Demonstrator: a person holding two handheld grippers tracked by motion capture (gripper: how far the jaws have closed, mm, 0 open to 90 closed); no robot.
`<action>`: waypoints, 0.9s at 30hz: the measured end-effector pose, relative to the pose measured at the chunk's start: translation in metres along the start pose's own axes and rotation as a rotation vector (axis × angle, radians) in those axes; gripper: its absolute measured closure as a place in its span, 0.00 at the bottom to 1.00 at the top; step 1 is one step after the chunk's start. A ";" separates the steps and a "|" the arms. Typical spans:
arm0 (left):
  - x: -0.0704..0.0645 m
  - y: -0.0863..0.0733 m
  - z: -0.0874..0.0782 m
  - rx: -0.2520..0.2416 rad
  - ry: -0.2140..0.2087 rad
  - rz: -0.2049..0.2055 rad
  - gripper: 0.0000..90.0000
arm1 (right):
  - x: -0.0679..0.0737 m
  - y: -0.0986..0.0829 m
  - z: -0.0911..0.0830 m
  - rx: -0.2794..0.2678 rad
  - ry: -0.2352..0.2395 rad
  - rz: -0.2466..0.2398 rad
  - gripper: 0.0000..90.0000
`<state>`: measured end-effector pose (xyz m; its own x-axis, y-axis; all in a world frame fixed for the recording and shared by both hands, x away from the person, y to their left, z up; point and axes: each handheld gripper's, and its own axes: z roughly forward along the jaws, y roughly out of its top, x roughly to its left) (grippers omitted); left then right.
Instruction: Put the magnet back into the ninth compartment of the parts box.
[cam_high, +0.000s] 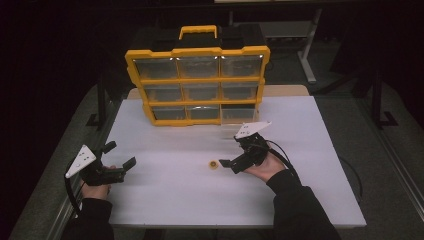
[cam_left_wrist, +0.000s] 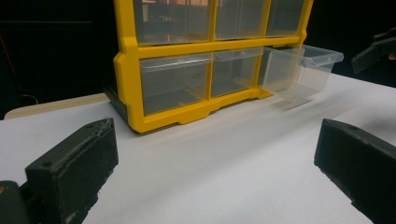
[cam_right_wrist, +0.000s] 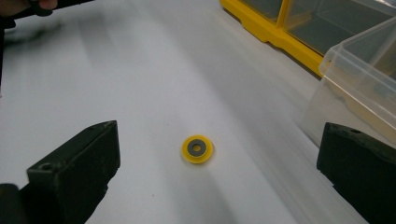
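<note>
Your right gripper (cam_high: 226, 162) sits at approx 4 o'clock of the white tabletop (cam_high: 165, 195), jaws spread wide w/ nothing between them, pointing toward 9 o'clock. Just beyond its tips, near the tabletop's centre, lies the small yellow round disc with a dark grey centre and a hole (cam_high: 214, 164). It lies flat on the surface, apart from both jaws. In the right gripper view the disc (cam_right_wrist: 197, 149) lies between the two black jaws but further out, not touched.

Your left gripper (cam_high: 121, 156) is at approx 8 o'clock of the tabletop, well apart from the disc, jaws also spread, empty. It points toward 2 o'clock.

At 12 o'clock stands the yellow plastic organiser cabinet with clear drawers and a black-and-yellow carry handle (cam_high: 197, 80), upright, 3 rows by 3 columns. Its bottom-right clear plastic drawer (cam_high: 238, 114) is pulled partway out toward you; the other drawers sit flush. In the left gripper view that drawer (cam_left_wrist: 303, 65) juts out of the frame at the cabinet's lower right corner and looks empty, as far as can be told. In the right gripper view the same drawer (cam_right_wrist: 359, 88) is at 3 o'clock of the disc, near but not touching.

Your hands hold each gripper from below; dark sleeves come in from 6 o'clock.
</note>
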<state>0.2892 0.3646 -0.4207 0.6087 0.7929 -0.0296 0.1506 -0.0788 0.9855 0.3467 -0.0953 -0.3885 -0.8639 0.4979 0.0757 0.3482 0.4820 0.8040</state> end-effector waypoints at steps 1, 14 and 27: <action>0.000 0.000 0.000 0.000 0.000 0.001 0.00 | 0.000 0.000 0.000 0.000 0.000 0.000 0.00; -0.002 -0.001 0.002 0.009 -0.011 0.004 0.00 | 0.002 0.000 0.012 0.024 0.014 -0.002 0.00; -0.003 -0.001 0.002 0.014 -0.013 0.010 0.00 | 0.005 0.004 0.027 0.044 0.037 -0.015 0.00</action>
<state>0.2893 0.3609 -0.4219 0.6204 0.7840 -0.0215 0.1549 -0.0956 0.9833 0.3536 -0.0719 -0.4011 -0.8817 0.4638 0.0861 0.3501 0.5211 0.7784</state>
